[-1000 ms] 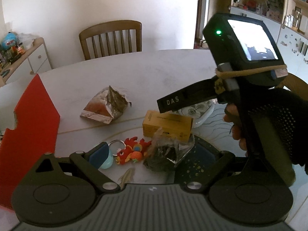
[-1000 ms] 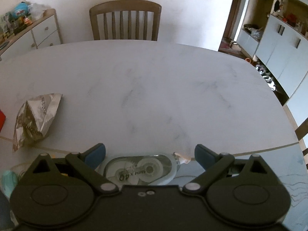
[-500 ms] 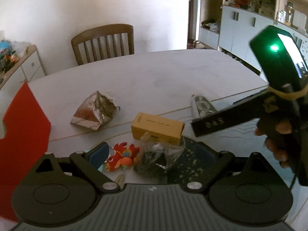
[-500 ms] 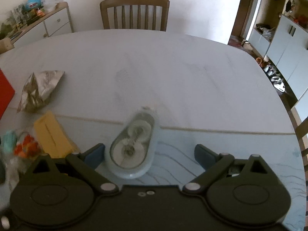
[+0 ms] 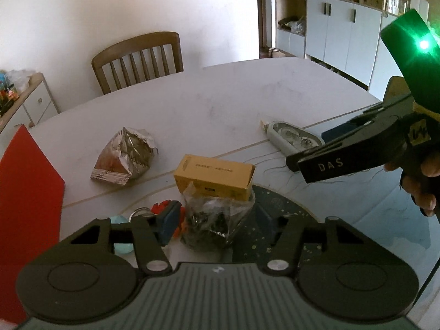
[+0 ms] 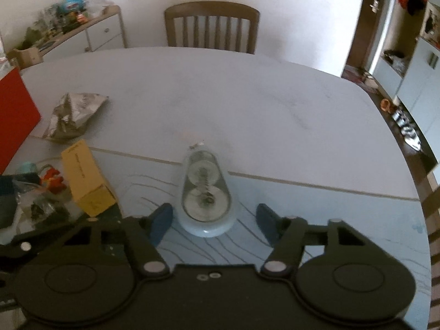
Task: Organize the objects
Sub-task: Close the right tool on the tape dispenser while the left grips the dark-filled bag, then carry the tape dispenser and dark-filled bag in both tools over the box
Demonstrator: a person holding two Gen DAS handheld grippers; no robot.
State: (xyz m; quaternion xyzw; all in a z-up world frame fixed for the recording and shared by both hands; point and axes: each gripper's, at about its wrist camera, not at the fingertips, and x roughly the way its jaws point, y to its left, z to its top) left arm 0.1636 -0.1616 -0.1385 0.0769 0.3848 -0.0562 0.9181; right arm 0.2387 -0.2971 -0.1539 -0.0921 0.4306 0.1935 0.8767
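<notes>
Left gripper (image 5: pixel 216 216): jaws have just been closing around a crumpled clear bag (image 5: pixel 213 221) of dark bits; its blue pads sit at the bag's sides, and I cannot tell whether they press on it.
Right gripper (image 6: pixel 213 220): jaws have just been closing too, yet remain apart, gripping nothing; the correction tape dispenser (image 6: pixel 205 189) lies between the fingertips on the table, clear of both pads.
Yellow box (image 5: pixel 214 177): lies just behind the bag, touching it.
Toy (image 6: pixel 52 181): red and orange, beside the bag, left of the box.
Foil snack packet (image 5: pixel 125 156): crumpled, further back on the table (image 5: pixel 206 101).
Red board (image 5: pixel 27 200): stands at the table's left edge.
Chair (image 6: pixel 211 27): wooden, at the far side.
</notes>
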